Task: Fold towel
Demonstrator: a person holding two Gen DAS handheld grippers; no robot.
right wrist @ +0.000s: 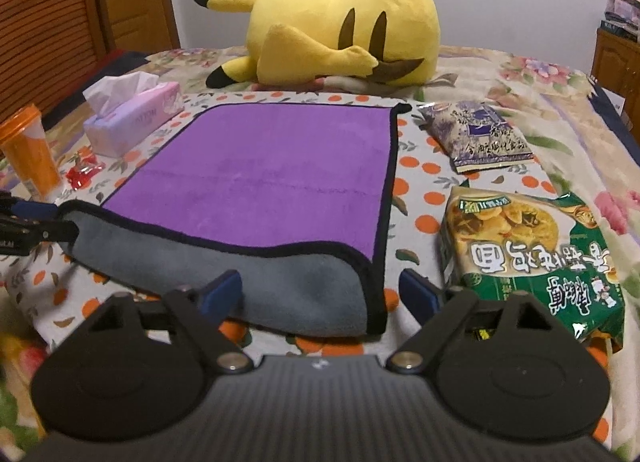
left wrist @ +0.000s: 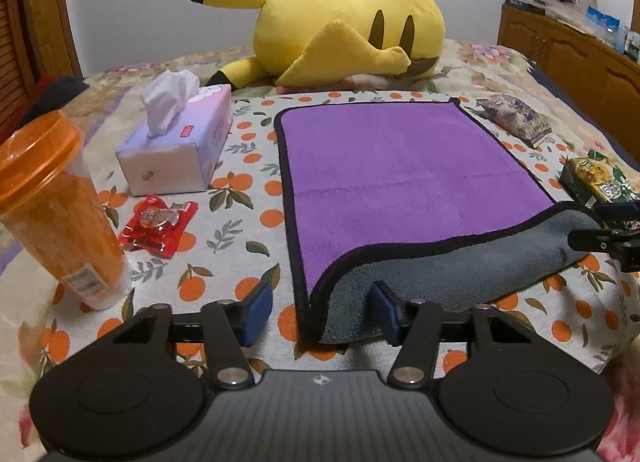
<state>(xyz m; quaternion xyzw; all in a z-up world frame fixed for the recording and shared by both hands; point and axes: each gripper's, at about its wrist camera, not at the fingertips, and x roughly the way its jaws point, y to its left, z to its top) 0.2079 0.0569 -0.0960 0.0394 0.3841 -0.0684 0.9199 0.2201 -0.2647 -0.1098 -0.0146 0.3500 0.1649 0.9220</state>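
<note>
A purple towel with a black hem and grey underside lies flat on an orange-print cloth on the bed; it also shows in the right wrist view. Its near edge is turned over, grey side up. My left gripper is open, its blue pads on either side of the towel's near left corner. My right gripper is open around the near right corner. Each gripper shows at the other view's edge, beside the raised fold.
A tissue box, red candy wrapper and orange tumbler sit left of the towel. A purple snack bag and a green noodle pack lie to its right. A yellow plush lies behind.
</note>
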